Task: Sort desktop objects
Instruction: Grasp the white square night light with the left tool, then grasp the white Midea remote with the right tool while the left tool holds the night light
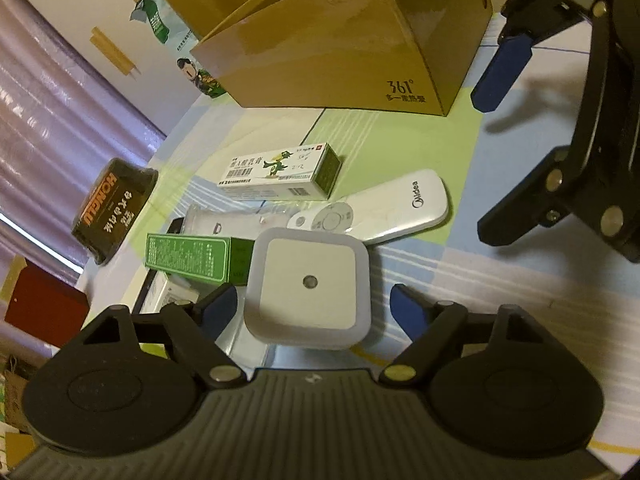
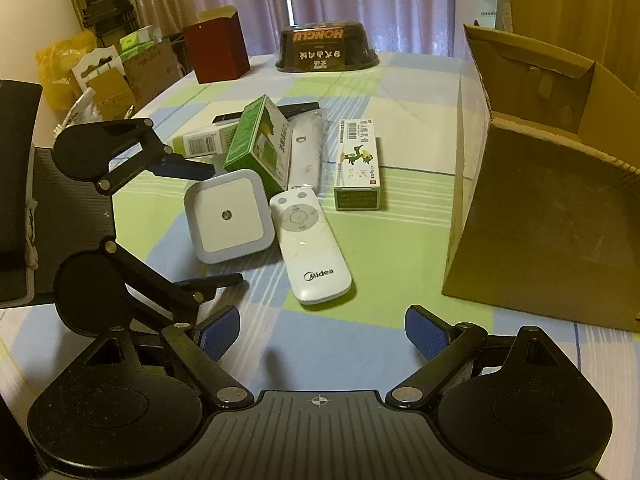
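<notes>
Dim yellowish indoor light, fisheye-warped edges, soft shadows.

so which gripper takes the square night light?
Left. The left gripper is open with fingers either side of the night light. The right gripper is open too, over bare tablecloth.

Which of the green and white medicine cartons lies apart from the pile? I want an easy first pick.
The white carton with the green cartoon dinosaur, lying flat alone beside the cardboard box; the others overlap.

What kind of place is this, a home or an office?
Probably a home room. The table has a checked cloth with household things on it: a Midea remote and a medicine box. Curtains hang behind, and bags and cartons stand by the wall.
</notes>
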The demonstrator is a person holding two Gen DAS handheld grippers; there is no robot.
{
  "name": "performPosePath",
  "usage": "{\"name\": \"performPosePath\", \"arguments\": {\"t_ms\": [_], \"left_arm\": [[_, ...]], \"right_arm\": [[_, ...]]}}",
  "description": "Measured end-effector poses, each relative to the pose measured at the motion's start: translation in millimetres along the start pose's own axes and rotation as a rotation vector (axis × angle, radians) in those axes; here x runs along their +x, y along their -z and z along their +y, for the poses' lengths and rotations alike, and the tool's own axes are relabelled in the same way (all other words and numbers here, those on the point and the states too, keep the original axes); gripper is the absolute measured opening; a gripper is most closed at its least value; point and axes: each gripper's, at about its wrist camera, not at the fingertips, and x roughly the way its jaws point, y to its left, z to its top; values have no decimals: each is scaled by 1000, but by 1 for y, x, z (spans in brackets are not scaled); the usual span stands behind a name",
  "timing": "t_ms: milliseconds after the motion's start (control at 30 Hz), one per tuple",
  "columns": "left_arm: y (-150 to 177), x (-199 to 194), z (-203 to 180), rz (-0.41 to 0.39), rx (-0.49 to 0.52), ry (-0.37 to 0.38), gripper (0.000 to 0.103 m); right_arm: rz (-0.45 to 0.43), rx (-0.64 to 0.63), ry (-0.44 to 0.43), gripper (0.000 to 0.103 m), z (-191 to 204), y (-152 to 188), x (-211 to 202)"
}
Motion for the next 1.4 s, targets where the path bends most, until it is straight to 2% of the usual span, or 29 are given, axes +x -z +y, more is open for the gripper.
{"name": "performPosePath", "arguments": {"t_ms": [67, 133, 400, 800, 1000, 1067, 1100, 1233, 1400], "left_arm": [[-1, 2, 0, -2, -1, 1, 68], [-1, 3, 1, 3, -7, -4, 62], [10, -15, 13, 30, -142, 21, 62], [50, -54, 28, 90, -472, 32, 62], [60, -60, 34, 84, -565, 51, 62], [62, -60, 36, 83, -586, 49, 62], [63, -60, 37, 81, -592, 49, 62], [65, -60, 38, 81, -611, 55, 62], [68, -57, 40, 87, -637, 56, 63]], "right_arm": [[3, -3, 1, 93, 0, -1, 2], [7, -5, 2, 93, 0, -1, 5], [9, -9, 9, 93, 0, 0, 5], [-7, -101, 4, 92, 15, -9, 25], [-20, -175, -17, 92, 18, -24, 48], [-13, -193, -21, 74, 17, -28, 56], [-10, -202, -23, 73, 17, -30, 61], [4, -236, -30, 73, 17, -38, 77], [10, -202, -35, 73, 11, -39, 79]]}}
